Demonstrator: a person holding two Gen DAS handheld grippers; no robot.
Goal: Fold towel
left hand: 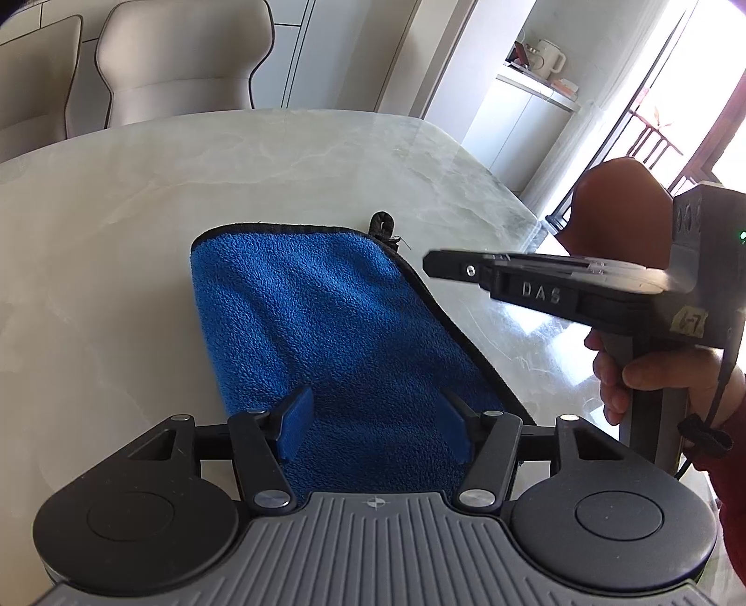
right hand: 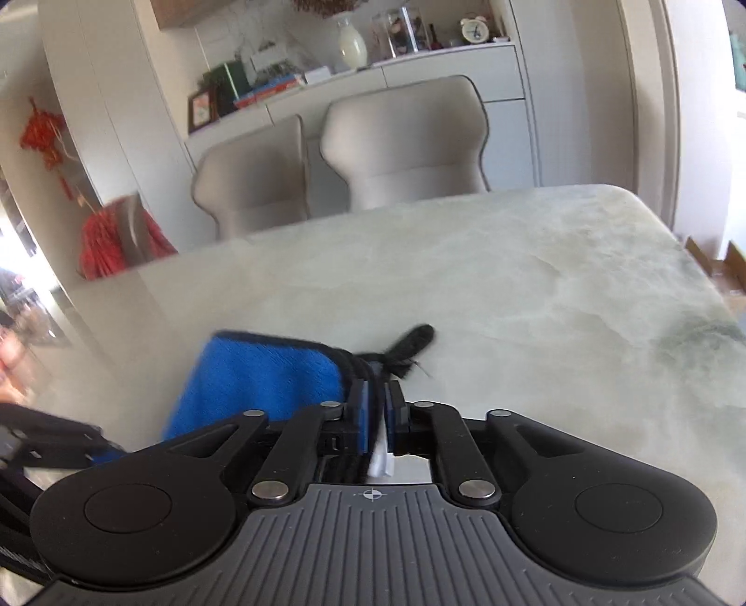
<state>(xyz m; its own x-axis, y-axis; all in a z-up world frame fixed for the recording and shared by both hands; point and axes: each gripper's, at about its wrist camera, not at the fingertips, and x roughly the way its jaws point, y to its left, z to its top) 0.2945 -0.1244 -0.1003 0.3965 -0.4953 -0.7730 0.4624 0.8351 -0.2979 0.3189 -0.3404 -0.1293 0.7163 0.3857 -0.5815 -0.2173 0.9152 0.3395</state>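
Right claw point(right hand: 378, 396) pinches towel point(left hand: 303, 298) corner (left wrist view misses this).

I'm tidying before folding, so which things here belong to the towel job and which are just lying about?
Job: blue towel, left gripper, right gripper, table.
Lying about: chairs, cream jug, vase, alarm clock.

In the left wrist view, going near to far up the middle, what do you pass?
Left gripper, jaws open → blue towel → its black hanging loop → bare marble table → beige chair.
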